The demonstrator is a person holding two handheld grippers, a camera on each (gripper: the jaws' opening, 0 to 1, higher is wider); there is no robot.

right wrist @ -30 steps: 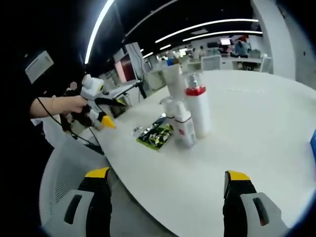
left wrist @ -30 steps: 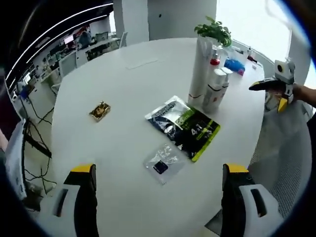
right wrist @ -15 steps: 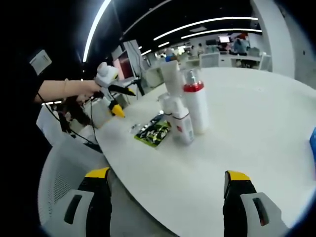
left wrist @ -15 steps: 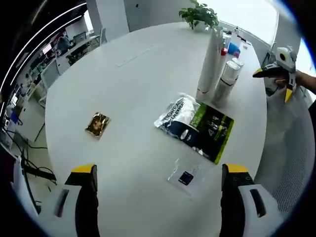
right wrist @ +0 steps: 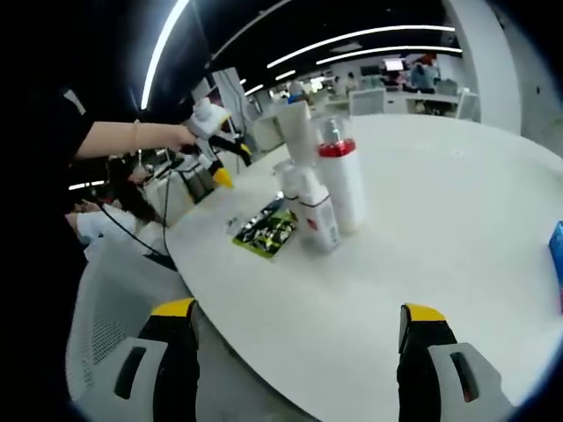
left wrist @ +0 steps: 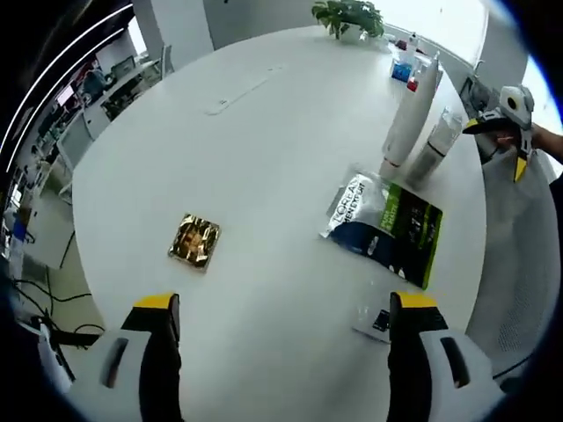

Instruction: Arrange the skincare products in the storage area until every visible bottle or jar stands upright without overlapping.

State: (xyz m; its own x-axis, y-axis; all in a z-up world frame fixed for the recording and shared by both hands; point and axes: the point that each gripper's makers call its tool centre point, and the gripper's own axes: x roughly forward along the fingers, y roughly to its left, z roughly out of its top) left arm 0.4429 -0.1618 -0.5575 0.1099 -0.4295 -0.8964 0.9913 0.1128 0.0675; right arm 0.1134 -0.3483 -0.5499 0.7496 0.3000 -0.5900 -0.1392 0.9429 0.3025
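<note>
Both claws are released and grasp nothing: the left claw [left wrist: 277,360] hangs over the round white surface [left wrist: 264,158] and the right claw [right wrist: 295,365] hovers off its edge. The skincare bottles [right wrist: 317,189] stand upright in a tight cluster near the rim, a red-capped bottle [right wrist: 339,185] among them. Just beside them a green-and-black sachet [left wrist: 387,224] lies flat, with a gold packet [left wrist: 194,241] well apart.

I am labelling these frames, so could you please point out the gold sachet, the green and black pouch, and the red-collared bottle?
gold sachet [left wrist: 194,241], left gripper view, centre of the foil.
green and black pouch [left wrist: 387,226], left gripper view, middle of its printed face.
red-collared bottle [right wrist: 343,189], right gripper view, white body below the red collar.
</note>
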